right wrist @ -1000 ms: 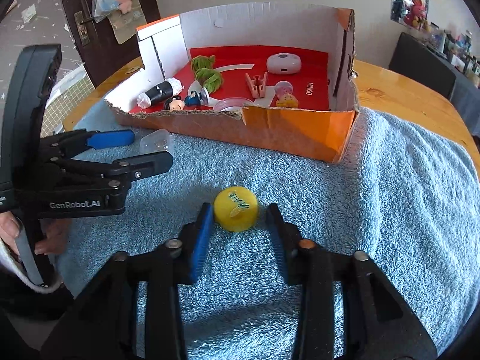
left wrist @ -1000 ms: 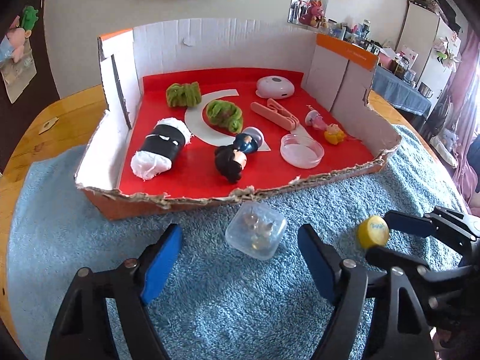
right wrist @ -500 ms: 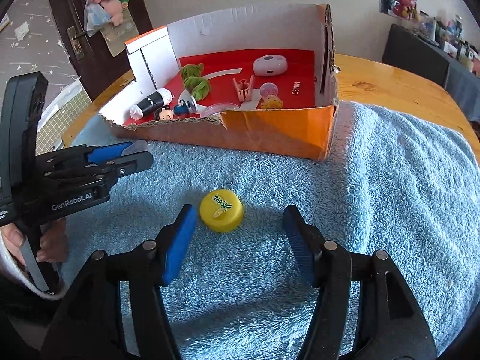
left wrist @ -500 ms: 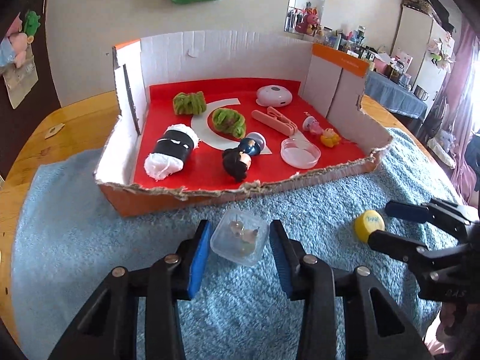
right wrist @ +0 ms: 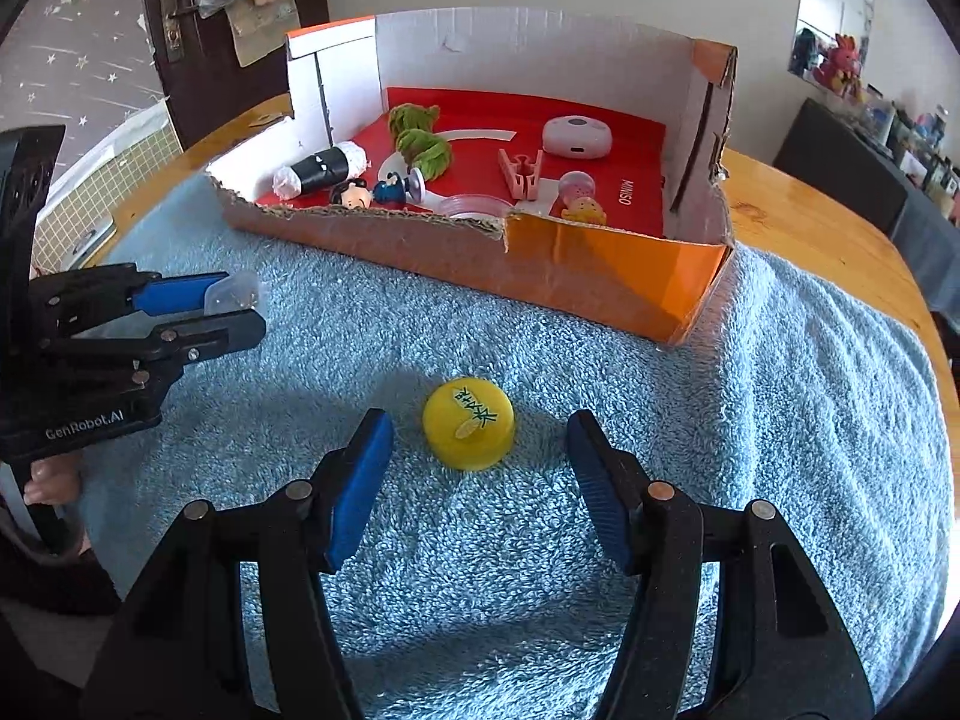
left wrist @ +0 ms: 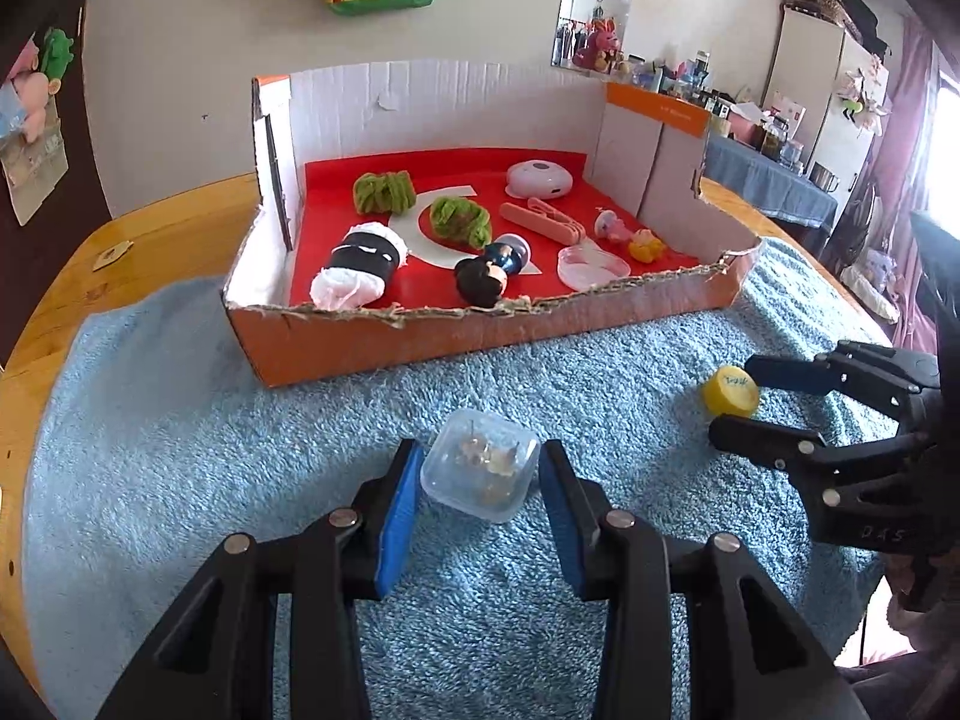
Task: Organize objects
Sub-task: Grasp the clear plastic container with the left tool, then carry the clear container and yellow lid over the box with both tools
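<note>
Your left gripper (left wrist: 477,483) has its blue pads against both sides of the small clear plastic box (left wrist: 480,465), clamping it where it sits on the blue towel (left wrist: 180,420). The box holds a few small metallic items too small to identify.

Your right gripper (right wrist: 480,474) is closing. The yellow bottle cap (right wrist: 468,432) stands between the pads, but a gap shows on either side, so neither pad touches it. The cap rests on the towel with its printed top facing up. In the left wrist view the same cap sits between the two right fingers, at their tips.

Beyond both grippers, the cardboard tray (left wrist: 480,336) lies on the towel, its torn front wall low and its back and side walls tall. Its floor is red. On that floor lie:
- a white roll with a black band (left wrist: 360,267), front left;
- two green yarn bundles (left wrist: 384,192), rear left and centre;
- a small dark-haired figurine (left wrist: 486,276) on its side, front centre;
- a pink clip (left wrist: 543,222) and a white oval device (left wrist: 539,179), toward the rear right;
- a clear round lid (left wrist: 591,267) and two small pink and yellow toys (left wrist: 630,237), front right.

The towel covers a wooden table (right wrist: 840,228).
</note>
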